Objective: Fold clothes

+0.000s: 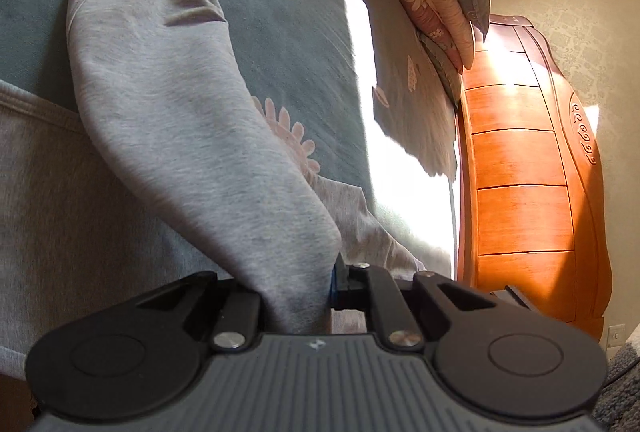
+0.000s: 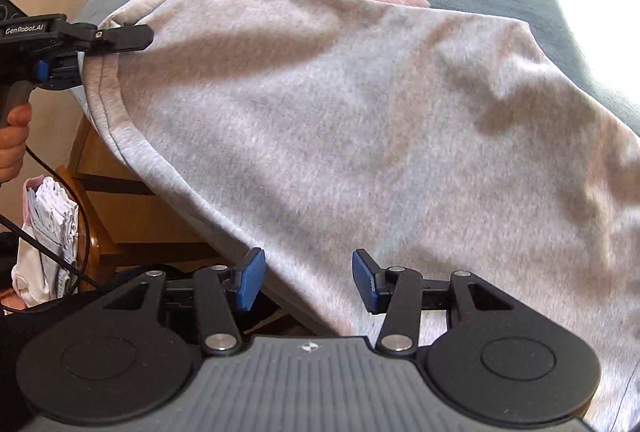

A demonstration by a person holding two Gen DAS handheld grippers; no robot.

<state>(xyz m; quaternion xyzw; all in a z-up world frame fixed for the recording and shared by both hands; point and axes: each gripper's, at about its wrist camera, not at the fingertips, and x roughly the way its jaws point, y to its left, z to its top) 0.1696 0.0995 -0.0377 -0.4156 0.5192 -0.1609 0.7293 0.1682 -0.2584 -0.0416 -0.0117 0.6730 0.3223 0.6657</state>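
Grey fleece fills the left gripper (image 1: 296, 296), its jaws clamped on the sweatshirt (image 2: 340, 135) at the shoulder by the neckline; the sleeve (image 1: 160, 103) trails away across the teal bedspread (image 1: 280, 11). The right gripper (image 2: 308, 282) hovers agape over the garment's near edge, holding nothing. Judging by this, a fold is being set up: the right jaws need cloth before anything lifts.

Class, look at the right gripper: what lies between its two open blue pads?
In the right wrist view, the right gripper is open, and the lower edge of the grey sweatshirt runs through the gap, ungripped.
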